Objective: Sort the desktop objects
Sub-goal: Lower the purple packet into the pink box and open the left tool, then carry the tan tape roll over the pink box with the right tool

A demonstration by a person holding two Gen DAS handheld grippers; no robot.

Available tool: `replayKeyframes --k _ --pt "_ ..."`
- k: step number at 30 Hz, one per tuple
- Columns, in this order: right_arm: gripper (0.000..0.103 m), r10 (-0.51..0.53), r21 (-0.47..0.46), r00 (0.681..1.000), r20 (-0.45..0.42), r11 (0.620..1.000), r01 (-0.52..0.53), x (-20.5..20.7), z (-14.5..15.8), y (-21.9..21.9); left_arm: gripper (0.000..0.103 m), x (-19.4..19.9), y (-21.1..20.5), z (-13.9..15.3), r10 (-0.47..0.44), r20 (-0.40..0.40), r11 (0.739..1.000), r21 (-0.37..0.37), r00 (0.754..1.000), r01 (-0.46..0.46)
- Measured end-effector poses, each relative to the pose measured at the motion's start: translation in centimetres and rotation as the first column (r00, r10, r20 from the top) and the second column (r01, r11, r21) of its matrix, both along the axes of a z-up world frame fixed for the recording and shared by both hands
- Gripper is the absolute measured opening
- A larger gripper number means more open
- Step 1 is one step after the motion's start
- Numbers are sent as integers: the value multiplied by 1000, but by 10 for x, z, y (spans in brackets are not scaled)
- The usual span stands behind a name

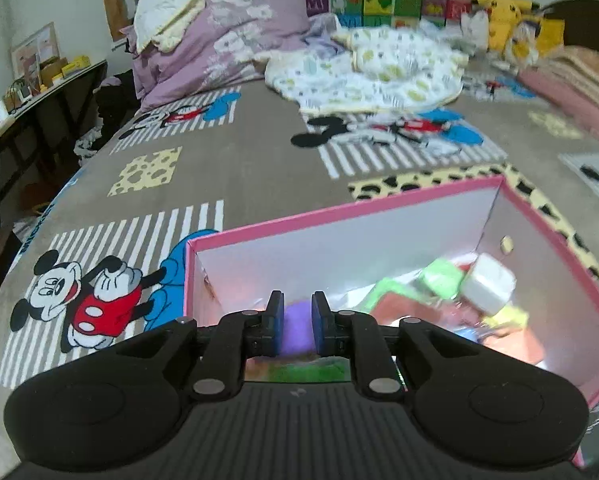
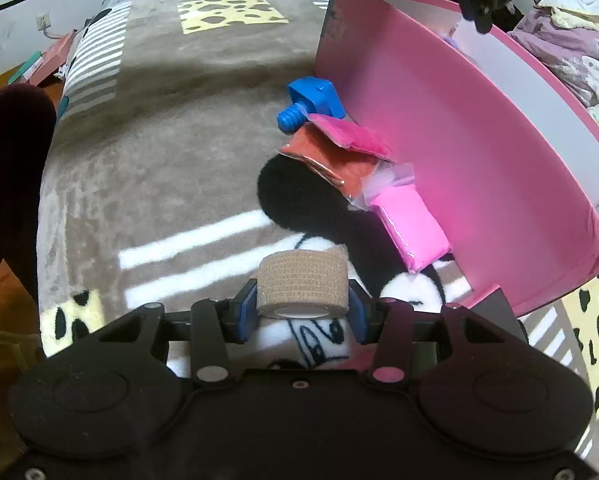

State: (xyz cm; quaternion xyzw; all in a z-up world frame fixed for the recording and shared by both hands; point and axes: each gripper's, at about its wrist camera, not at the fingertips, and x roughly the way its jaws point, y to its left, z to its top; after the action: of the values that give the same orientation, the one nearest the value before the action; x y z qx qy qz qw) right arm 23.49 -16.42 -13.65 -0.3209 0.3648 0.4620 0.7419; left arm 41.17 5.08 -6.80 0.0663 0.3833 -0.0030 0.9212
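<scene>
I'm gripping a purple piece (image 1: 297, 330) in my left claw (image 1: 297, 326) over the part-filled box (image 1: 399, 198), my right claw (image 2: 302, 312) clenching the tape (image 2: 302, 283); bolt (image 2: 309, 102) and packets (image 2: 409, 228) are waiting outside, right

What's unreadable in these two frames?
- Purple item, left wrist view: mostly hidden between the left gripper fingers; identity unclear.
- Box contents, left wrist view: motion-blurred, near part cut off by the gripper body.
- Box interior, right wrist view: blocked by its pink wall.
- Tape roll underside: hidden by the right gripper.
</scene>
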Motion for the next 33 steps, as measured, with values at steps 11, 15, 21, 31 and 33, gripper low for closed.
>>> replayKeyframes --k 11,15,21,31,33 --pt "45 -13 14 1000 -8 1000 13 0 0 -2 19 -3 6 -10 67 -36 996 -61 997 -69" --pt "44 -17 15 1000 -6 1000 17 0 3 -1 71 -20 2 -3 60 -6 997 -51 998 -60" --pt "44 -23 29 1000 0 999 23 -2 13 2 71 -46 -2 12 56 31 997 -54 998 -54" --pt "44 -18 51 1000 21 999 16 -9 38 11 71 -88 -5 39 43 68 998 -58 997 -39" --pt "44 -15 50 1000 26 999 14 -11 42 13 71 -97 -4 44 39 77 998 -59 996 -34"
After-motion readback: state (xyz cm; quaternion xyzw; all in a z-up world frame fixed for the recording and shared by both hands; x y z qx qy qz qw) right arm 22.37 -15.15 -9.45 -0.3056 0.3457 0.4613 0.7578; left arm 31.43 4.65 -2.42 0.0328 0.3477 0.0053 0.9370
